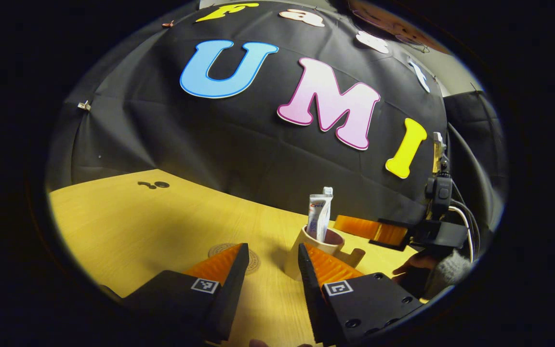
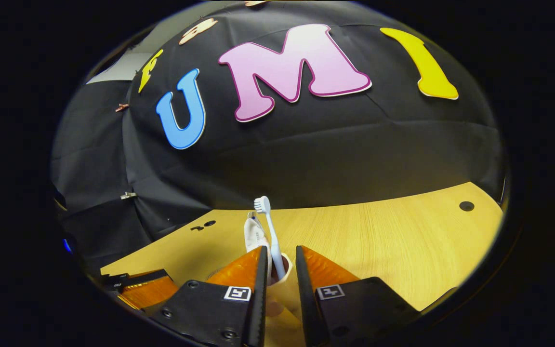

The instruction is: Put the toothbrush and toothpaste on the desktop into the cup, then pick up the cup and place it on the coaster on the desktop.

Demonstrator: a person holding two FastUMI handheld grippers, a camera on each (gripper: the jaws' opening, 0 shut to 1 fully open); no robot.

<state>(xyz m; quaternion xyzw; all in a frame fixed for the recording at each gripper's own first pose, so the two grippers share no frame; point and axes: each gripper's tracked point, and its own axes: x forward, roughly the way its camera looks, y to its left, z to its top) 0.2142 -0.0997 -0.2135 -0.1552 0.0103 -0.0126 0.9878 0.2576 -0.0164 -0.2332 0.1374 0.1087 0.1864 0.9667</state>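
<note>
A beige cup (image 1: 306,253) with a side handle (image 1: 350,255) stands on the yellow desktop (image 1: 138,226). A toothpaste tube (image 1: 319,217) stands upright in it, with a white toothbrush (image 2: 270,231) beside the tube (image 2: 253,233). A round coaster (image 1: 222,250) lies left of the cup, partly behind my left finger. My left gripper (image 1: 272,253) is open, just short of the cup. My right gripper (image 2: 281,253) has a narrow gap; the cup (image 2: 284,284) and the brush stem show in it, untouched. In the left gripper view the right gripper (image 1: 357,224) reaches in above the handle.
A hand in a knit sleeve (image 1: 443,270) holds the right gripper, with cables behind it. Small dark holes mark the desktop (image 1: 154,184) (image 2: 466,206). The black cloth wall runs close behind the cup. A finger of the left gripper (image 2: 145,289) shows low left in the right gripper view.
</note>
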